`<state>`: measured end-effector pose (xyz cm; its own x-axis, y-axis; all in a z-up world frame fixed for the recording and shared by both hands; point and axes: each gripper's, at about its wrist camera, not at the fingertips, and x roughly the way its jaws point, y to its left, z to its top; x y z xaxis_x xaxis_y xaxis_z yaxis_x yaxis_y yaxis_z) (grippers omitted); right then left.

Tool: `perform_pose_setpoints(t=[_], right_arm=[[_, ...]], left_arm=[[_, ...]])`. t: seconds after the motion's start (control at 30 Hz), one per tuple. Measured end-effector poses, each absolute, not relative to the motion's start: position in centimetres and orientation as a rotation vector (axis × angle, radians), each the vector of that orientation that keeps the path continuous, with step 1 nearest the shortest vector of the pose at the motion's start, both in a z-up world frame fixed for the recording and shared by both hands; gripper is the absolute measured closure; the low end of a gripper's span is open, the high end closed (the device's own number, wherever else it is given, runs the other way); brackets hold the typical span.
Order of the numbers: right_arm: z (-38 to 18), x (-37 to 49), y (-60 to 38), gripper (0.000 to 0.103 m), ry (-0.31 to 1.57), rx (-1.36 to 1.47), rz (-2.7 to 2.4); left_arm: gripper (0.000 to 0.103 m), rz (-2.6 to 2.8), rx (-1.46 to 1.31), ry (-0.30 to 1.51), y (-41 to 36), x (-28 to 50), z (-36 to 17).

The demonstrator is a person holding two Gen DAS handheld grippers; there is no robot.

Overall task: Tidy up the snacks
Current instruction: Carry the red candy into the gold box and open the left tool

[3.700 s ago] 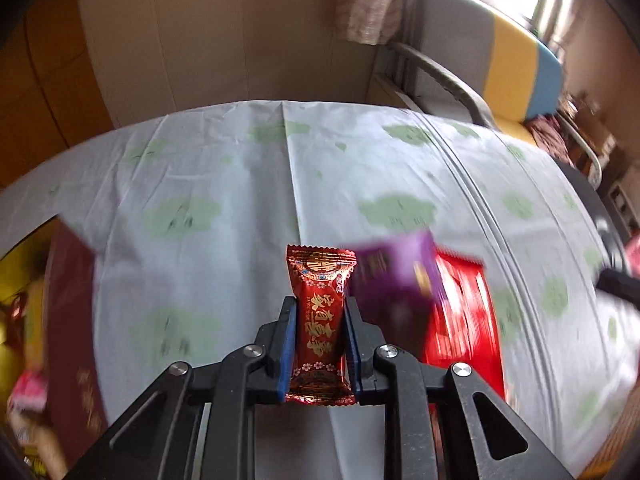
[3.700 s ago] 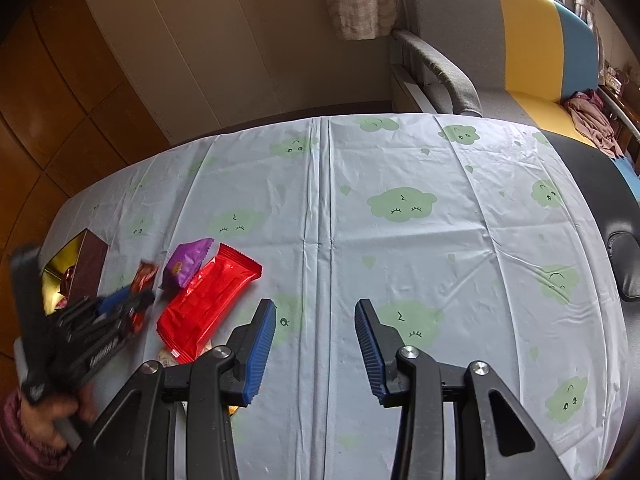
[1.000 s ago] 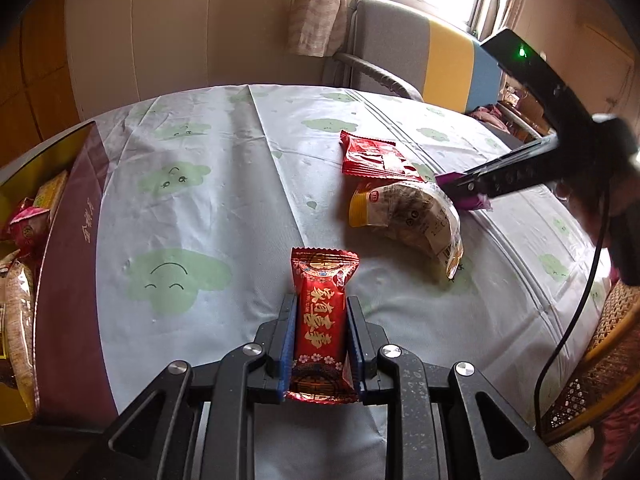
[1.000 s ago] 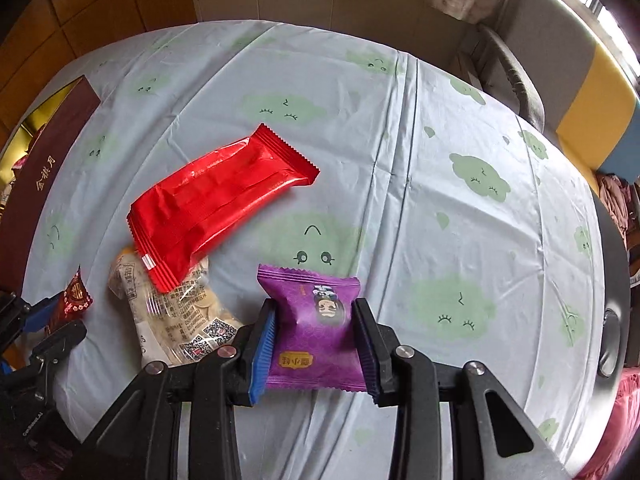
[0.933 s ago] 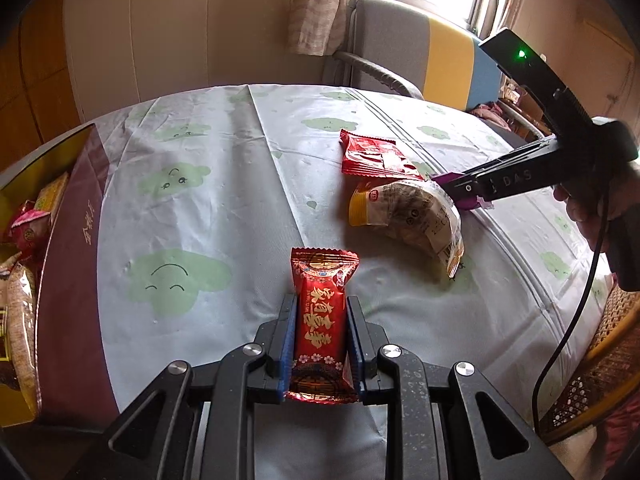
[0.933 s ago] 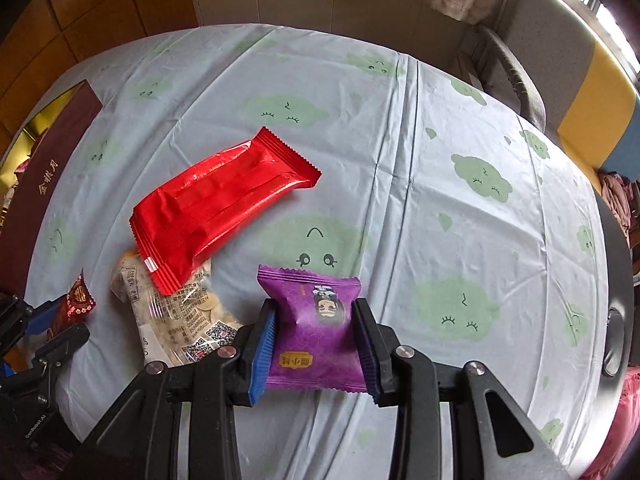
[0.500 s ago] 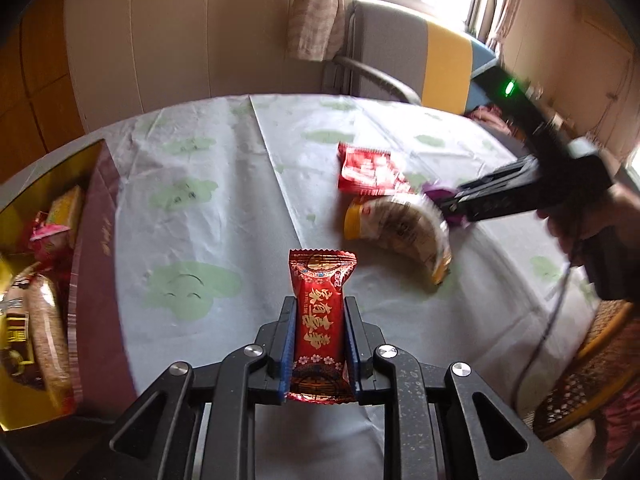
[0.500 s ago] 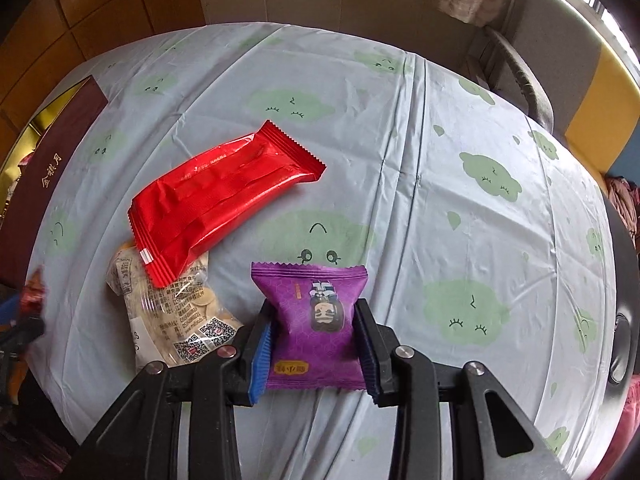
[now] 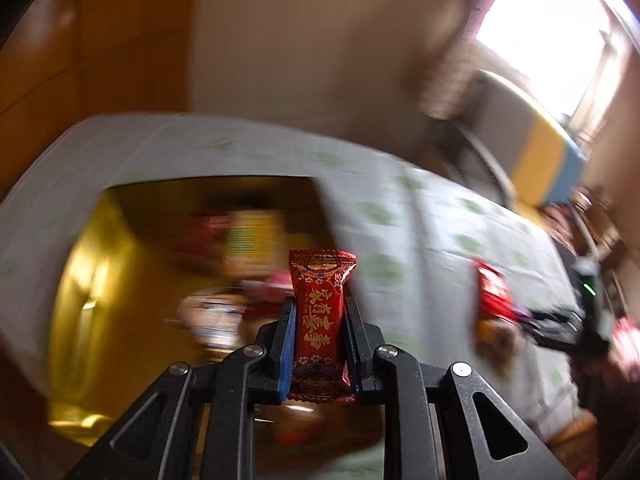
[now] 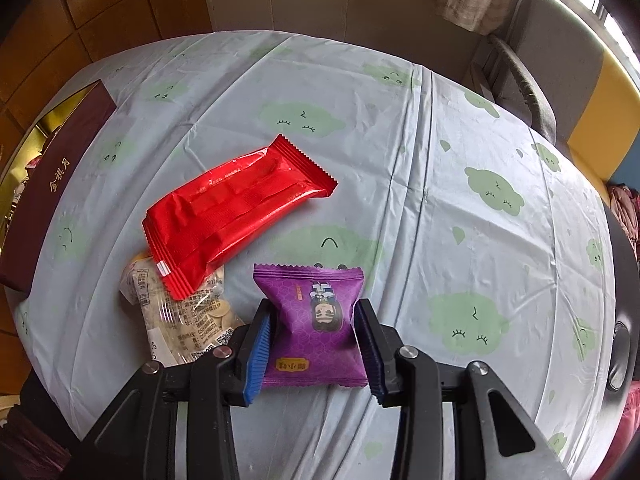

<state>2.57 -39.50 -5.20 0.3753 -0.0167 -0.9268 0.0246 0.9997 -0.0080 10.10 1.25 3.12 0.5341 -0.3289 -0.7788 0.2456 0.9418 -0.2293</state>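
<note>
My left gripper [image 9: 319, 312] is shut on a small red candy packet [image 9: 320, 320] with gold characters, held above the open gold-lined box [image 9: 92, 264], which has several blurred snacks inside. My right gripper [image 10: 316, 316] is shut on a purple snack packet [image 10: 316, 320], held over the table. A large red wrapper [image 10: 236, 208] and a clear bag of pale biscuits [image 10: 184, 316] lie on the tablecloth to the left of the purple packet. The maroon side of the box [image 10: 52, 188] shows at the left edge of the right wrist view.
The table wears a pale blue cloth with green clouds [image 10: 460, 208]. A grey, yellow and blue armchair [image 10: 560, 60] stands behind it. The other gripper and hand [image 9: 580, 320] appear at the right of the blurred left wrist view. Wooden wall panels lie to the left.
My left gripper has swung left with the red candy, from over the tablecloth to over the open box. My right gripper has tilted slightly, still holding the purple packet.
</note>
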Motion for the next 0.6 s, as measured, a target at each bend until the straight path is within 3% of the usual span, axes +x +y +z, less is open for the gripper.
perform_pose_setpoints(t=[0.23,0.6], right_arm=[[-5.5,2.7,-39.4,0.065,1.181,-0.026,-0.031],[-5.5,2.6,-38.9,0.065,1.186,-0.044,-0.033]], left_arm=[[0.081,-0.132,-0.206,1.065,8.5,17.0,-0.8],[0.080,-0.105,-0.170,1.148,7.6,21.6,-5.2]])
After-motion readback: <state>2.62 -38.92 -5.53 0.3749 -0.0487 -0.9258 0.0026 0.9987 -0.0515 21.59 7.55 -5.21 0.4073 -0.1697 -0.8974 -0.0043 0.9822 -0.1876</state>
